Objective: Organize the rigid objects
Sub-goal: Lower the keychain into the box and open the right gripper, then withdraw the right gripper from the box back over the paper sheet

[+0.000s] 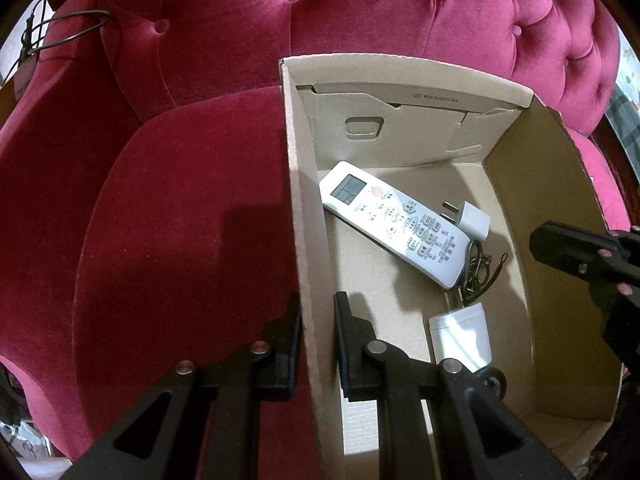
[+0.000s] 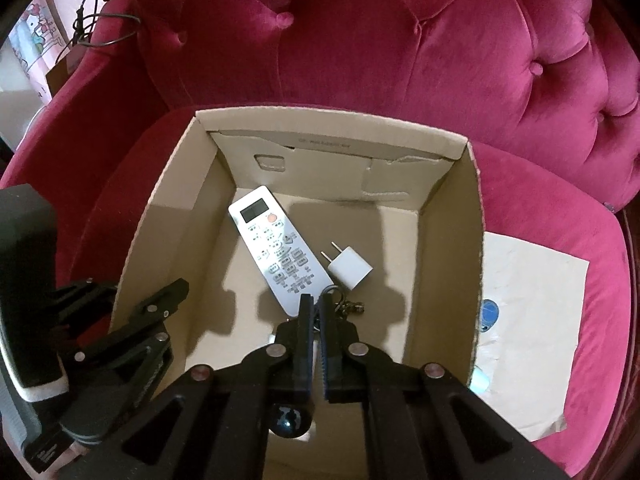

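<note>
From the left wrist camera, the left gripper (image 1: 318, 312) straddles the left wall of the cardboard box (image 1: 304, 240), one finger outside over the red sofa seat (image 1: 180, 240) and one inside. The jaws stand on either side of the wall with a small gap, so I cannot tell whether they pinch it; most likely they are there to steady the box. Beyond the inner finger, on the box floor, lie a white remote (image 1: 394, 222), a white plug (image 1: 472, 220) touching its far side, a keychain (image 1: 478, 268) at its near end, and a second white charger (image 1: 460, 338) just right of the inner finger.

From the right wrist camera, the right gripper (image 2: 316, 308) hangs inside the box, fingers nearly together; the keychain (image 2: 348, 306) sits at and just beyond the tips, and whether it is pinched is unclear. The remote (image 2: 280, 252) lies ahead to the left, the plug (image 2: 350, 266) ahead to the right. Right of the box, an envelope (image 2: 532, 320) lies on the seat.
</note>
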Demonstrator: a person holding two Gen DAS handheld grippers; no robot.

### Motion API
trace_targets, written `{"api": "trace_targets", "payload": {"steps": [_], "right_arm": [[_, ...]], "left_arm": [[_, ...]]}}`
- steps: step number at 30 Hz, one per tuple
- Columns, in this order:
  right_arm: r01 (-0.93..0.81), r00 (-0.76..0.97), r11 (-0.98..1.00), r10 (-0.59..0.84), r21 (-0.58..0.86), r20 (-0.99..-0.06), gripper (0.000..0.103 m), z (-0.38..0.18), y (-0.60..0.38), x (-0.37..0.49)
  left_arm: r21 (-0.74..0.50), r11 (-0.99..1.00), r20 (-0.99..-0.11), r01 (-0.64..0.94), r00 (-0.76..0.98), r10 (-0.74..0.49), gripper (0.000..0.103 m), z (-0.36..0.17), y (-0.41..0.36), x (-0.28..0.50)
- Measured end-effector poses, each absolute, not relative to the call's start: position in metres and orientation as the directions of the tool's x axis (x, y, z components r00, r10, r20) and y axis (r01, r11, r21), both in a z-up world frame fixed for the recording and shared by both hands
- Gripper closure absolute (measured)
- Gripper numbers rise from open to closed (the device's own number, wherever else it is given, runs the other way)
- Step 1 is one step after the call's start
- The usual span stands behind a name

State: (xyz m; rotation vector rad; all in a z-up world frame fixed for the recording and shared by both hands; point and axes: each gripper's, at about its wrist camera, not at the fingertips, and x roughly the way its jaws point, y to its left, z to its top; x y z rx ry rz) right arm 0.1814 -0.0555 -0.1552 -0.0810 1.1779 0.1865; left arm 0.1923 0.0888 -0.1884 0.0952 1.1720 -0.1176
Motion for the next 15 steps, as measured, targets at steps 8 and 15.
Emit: {"api": "trace_targets", "payload": {"steps": [8,15], "right_arm": [[-0.189,0.402,0.981,0.106,0.031,-0.909,0.066,-0.138,-0.057,0.176],[-0.165,0.440,0.986,0.089,0.017,-0.894,0.030,-0.119,-0.066,0.174]], "left_arm": [[0.016,0.990,-0.922,0.142,0.385,-0.040,0.087,-0.190,0.088,0.192],[0.021,0.990,-0.922,0.143,0.385,-0.036,0.087,-0.191,0.088,0.192]]}}
